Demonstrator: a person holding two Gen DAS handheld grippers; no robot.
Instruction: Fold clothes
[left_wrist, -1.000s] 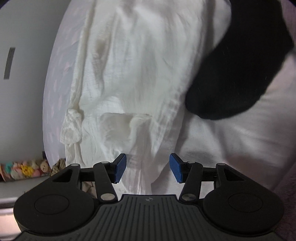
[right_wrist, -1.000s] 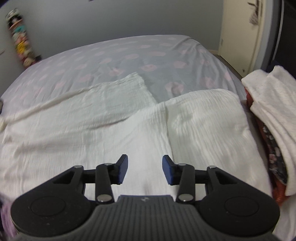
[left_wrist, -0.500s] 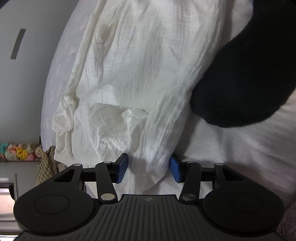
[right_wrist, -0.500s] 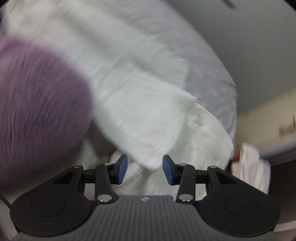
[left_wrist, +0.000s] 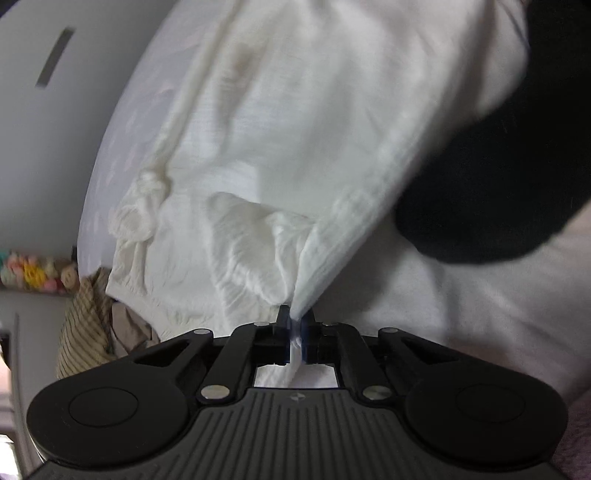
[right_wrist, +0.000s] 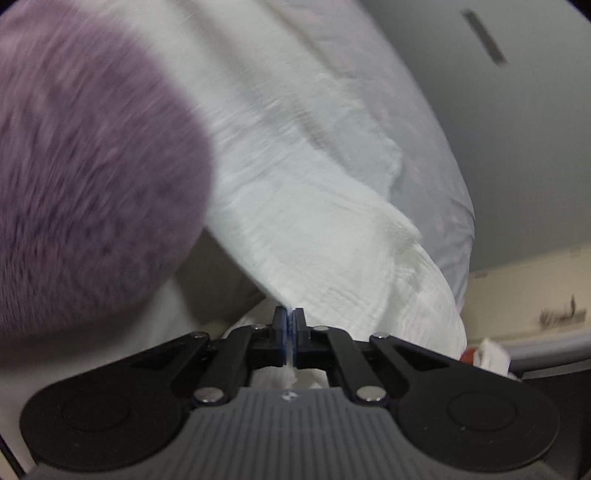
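Left gripper (left_wrist: 294, 328) clamps the white garment (left_wrist: 295, 122) edge at lower center; right gripper (right_wrist: 289, 332) pinches the same garment (right_wrist: 314, 229); purple sleeve (right_wrist: 85, 166) blurs upper left.

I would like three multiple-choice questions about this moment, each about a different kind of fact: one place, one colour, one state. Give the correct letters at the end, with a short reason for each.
1. Where does the white garment lie?
A. in a drawer
B. on a bed with a pale patterned sheet
C. on a chair

2. What colour is the fuzzy sleeve at the left of the right wrist view?
A. purple
B. green
C. orange

3. What is the state of the left hand-held gripper?
A. wide open above the cloth
B. shut on nothing
C. shut on a fold of the white garment

Answers:
1 B: the pale patterned sheet shows beside the cloth.
2 A: the blurred fuzzy sleeve is plainly purple.
3 C: the jaws stand together with white cloth pinched between them; the right hand-held gripper grips the garment likewise.
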